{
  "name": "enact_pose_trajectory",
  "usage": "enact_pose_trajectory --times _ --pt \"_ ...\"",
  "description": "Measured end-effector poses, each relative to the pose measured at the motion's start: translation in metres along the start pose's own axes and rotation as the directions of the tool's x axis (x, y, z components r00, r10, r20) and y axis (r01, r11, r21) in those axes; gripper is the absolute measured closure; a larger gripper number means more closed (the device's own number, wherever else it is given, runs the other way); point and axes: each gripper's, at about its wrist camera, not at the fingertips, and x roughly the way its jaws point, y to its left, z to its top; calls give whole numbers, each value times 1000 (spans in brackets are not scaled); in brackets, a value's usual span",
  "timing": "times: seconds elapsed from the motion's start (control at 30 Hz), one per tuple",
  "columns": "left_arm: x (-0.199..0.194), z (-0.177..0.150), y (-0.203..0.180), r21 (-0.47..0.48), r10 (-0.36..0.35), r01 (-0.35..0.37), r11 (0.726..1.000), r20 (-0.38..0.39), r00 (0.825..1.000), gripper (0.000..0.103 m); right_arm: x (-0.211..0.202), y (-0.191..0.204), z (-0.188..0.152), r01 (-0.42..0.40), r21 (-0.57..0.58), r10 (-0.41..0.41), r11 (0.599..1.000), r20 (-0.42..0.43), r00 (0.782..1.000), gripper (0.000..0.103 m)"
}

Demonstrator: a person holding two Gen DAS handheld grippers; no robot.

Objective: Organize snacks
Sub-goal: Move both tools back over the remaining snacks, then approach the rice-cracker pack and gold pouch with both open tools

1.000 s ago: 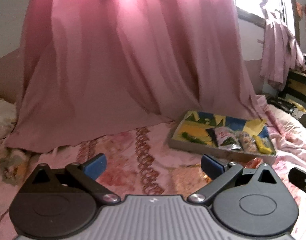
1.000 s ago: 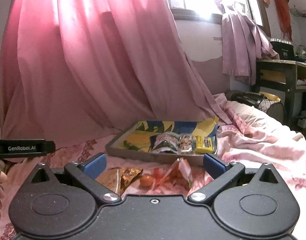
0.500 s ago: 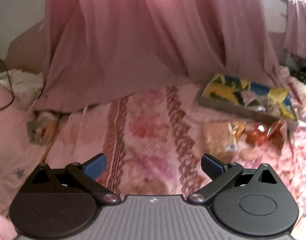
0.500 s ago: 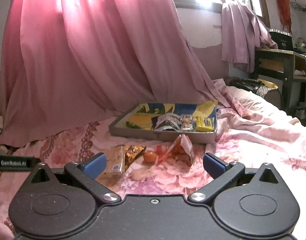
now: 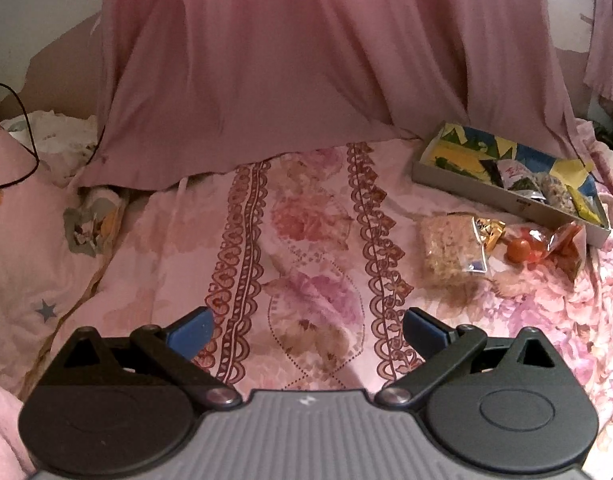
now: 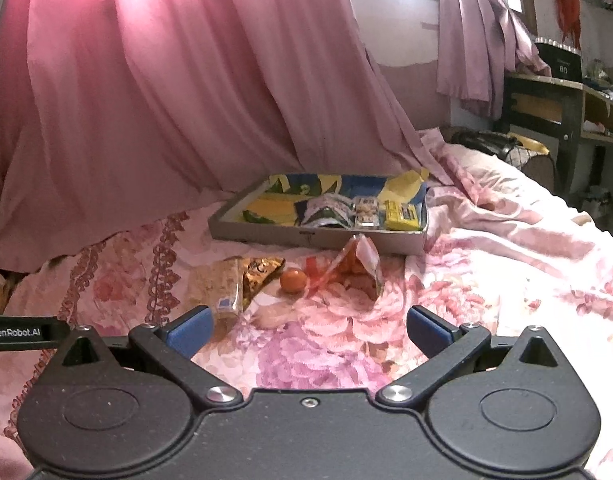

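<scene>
A reach is judged in hand: both grippers' jaws are spread wide, empty; next, the clear-wrapped grain bar [image 6: 222, 284] must be straddled by the right gripper [image 6: 308, 326], then moved into the shallow grey tray [image 6: 318, 236].

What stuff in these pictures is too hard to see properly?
- Words on the packets in the tray: too small, both views.
- Gold wrapper, right wrist view: partly under the clear cereal bar packet.
- What lies under the pink curtain: hidden, both views.
- Desk: cut off by right edge.

Tray [image 5: 470, 188] packet labels too small to read.
</scene>
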Motion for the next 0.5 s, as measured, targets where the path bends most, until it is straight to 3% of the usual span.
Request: enact_pose_trajectory --times 0.5 --pt "28 -4 -5 18 0 2 1000 -135 991 0 20 4 -7 44 -23 -46 999 -110 993 1"
